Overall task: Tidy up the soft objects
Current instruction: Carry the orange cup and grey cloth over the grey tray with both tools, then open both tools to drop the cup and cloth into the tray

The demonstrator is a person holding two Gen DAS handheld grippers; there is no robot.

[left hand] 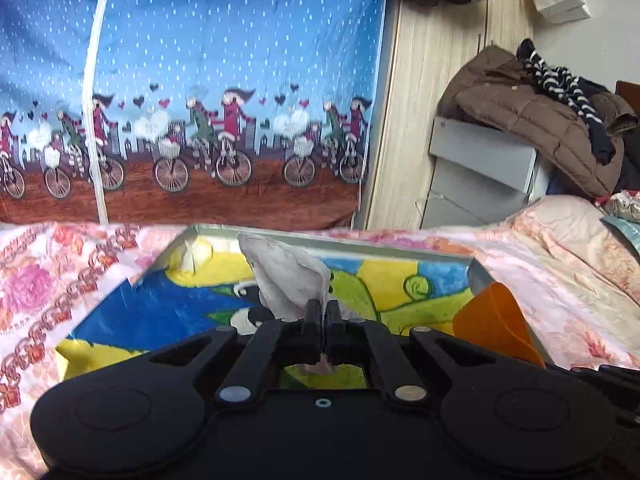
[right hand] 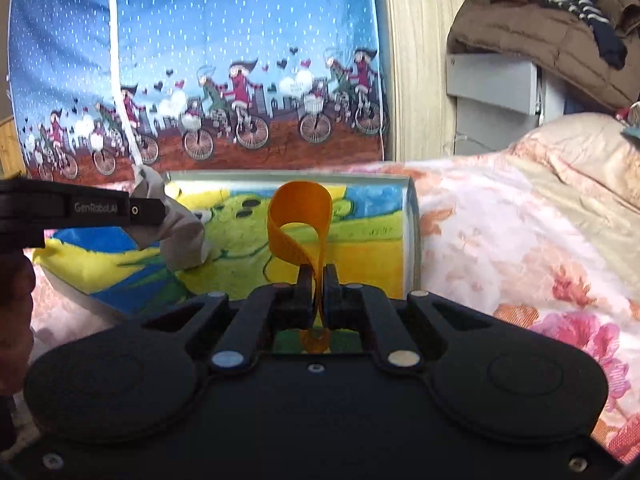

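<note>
Left tool (left hand: 322, 312) nearest in the left wrist view: clamped tight on a grey cloth (left hand: 286, 280), pinched at its lower edge, the rest standing up crumpled ahead of the fingers. Same left tool (right hand: 148, 211) seen side-on from the right wrist view, reaching in from the left, grey cloth (right hand: 176, 236) hanging off its tip, lower end at or near the tray's lining; contact not clear.

Right tool (right hand: 318, 276) closed on an orange strip (right hand: 298, 216), thin and flexible, curled into an upright loop above the fingers. Same orange strip (left hand: 494, 320) visible at the right edge of the left view, near the tray's right rim.

Beneath both: shallow tray (left hand: 478, 274) with pale rim, lined with a bright drawing in blue, yellow and green. Small white-yellow lump in its far left corner (left hand: 196, 254), kind unclear.

Tray resting on a bed with pink floral cover (right hand: 520, 240).

Beyond the bed: blue fabric panel (left hand: 224, 80) printed with cyclists, hearts and white dots, a white pole curving across it. Right of it, pale wood-grain wall (left hand: 428, 80). Further right, grey cabinet (left hand: 480, 160) heaped with a brown padded coat (left hand: 532, 116) and a dark striped garment (left hand: 560, 84).
</note>
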